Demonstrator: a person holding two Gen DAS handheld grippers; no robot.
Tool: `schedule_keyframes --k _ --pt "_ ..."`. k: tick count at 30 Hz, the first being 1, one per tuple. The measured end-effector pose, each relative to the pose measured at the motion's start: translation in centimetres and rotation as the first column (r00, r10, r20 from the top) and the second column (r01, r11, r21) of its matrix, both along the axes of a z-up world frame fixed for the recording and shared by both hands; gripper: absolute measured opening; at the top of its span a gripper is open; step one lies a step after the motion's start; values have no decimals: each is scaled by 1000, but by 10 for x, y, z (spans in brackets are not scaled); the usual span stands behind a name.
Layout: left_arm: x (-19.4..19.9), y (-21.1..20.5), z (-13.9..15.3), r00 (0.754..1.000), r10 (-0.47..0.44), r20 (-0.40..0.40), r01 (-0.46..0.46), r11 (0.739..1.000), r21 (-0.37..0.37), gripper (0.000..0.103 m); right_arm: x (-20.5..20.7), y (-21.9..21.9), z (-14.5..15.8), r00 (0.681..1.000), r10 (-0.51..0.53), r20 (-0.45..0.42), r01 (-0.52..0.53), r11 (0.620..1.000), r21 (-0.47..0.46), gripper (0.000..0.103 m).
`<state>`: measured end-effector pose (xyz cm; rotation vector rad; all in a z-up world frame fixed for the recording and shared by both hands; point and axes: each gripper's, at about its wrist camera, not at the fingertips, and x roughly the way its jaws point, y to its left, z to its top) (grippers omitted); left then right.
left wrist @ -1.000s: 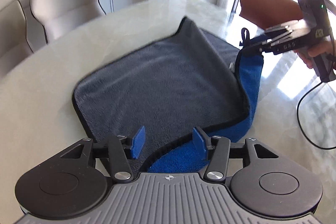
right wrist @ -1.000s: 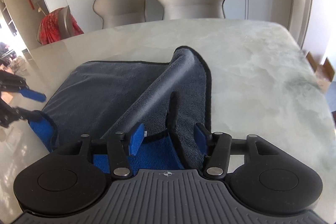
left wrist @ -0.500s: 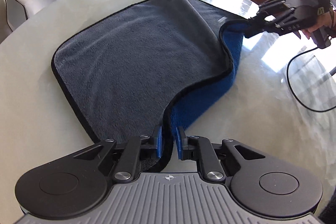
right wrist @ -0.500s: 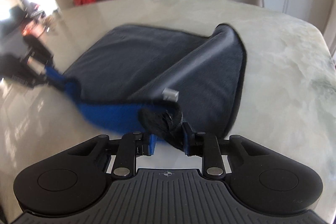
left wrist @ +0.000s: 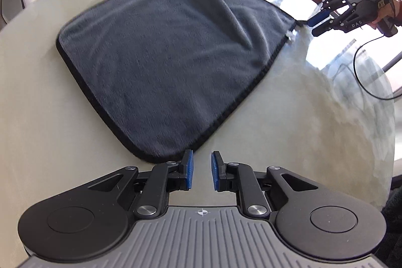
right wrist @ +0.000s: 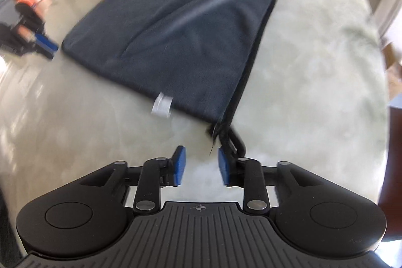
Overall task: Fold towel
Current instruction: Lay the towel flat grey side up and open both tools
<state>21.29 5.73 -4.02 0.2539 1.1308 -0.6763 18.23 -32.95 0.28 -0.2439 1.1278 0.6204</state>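
On table [left wrist: 37, 97] | towel [left wrist: 163, 54] flat | left gripper [left wrist: 200, 172], right gripper [right wrist: 201, 166] parted, empty (white tag [right wrist: 162, 106] clear only in right view)

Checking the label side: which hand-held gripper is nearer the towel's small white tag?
Right. The right hand-held gripper sits just beyond the small white tag; the left hand-held gripper is at the neighbouring corner.

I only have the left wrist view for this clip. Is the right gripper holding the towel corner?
Observer: No. The right wrist view shows the right gripper open, nothing between its pads.
Operator: Clear of the towel, then?
Observer: Not quite; the black hanging loop at the towel corner seems to touch its right finger.
Operator: Any blue showing there?
Observer: None; grey faces up, with a white tag at the near edge.
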Motion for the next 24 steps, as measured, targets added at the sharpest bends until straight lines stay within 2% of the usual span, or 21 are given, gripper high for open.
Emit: schedule_keyframes --k 2,3,4,6,9,11,12,14,17,19,22,24 --pt "13 -6 5 998 39 54 -37 999 -33 27 9 8 8 994 -86 68 80 993 84 52" --pt "19 -9 7 995 68 77 -64 996 -58 36 16 11 9 987 -139 86 126 982 144 61" --pt "29 -14 9 988 115 105 -105 990 -92 48 24 14 10 977 -189 93 168 965 199 70" --pt "52 -24 6 964 215 156 -193 971 -142 58 44 19 3 953 -293 82 260 923 284 82" --pt "80 -33 -1 931 314 184 -281 941 -188 64 73 24 -5 907 -416 67 363 852 377 83" --pt "104 -38 -8 907 376 191 -335 917 -216 65 90 25 -11 887 -459 49 391 803 449 83" --pt "115 -39 -11 897 398 192 -355 908 -225 66 98 25 -15 888 -458 23 388 776 498 83" --pt "131 -39 -17 883 429 190 -384 894 -231 67 112 26 -24 893 -449 -15 383 745 547 84" --pt "148 -35 -27 867 465 182 -424 878 -223 68 129 29 -33 910 -412 -44 362 739 568 88" --pt "155 -30 -35 863 485 141 -455 867 -202 68 136 32 -37 915 -400 -56 362 749 555 91" --pt "152 -22 -38 861 489 141 -461 867 -189 68 138 34 -38 909 -416 -38 381 787 486 92" --pt "147 -21 -38 863 476 168 -456 878 -143 68 136 31 -41 908 -418 -25 389 820 420 93"
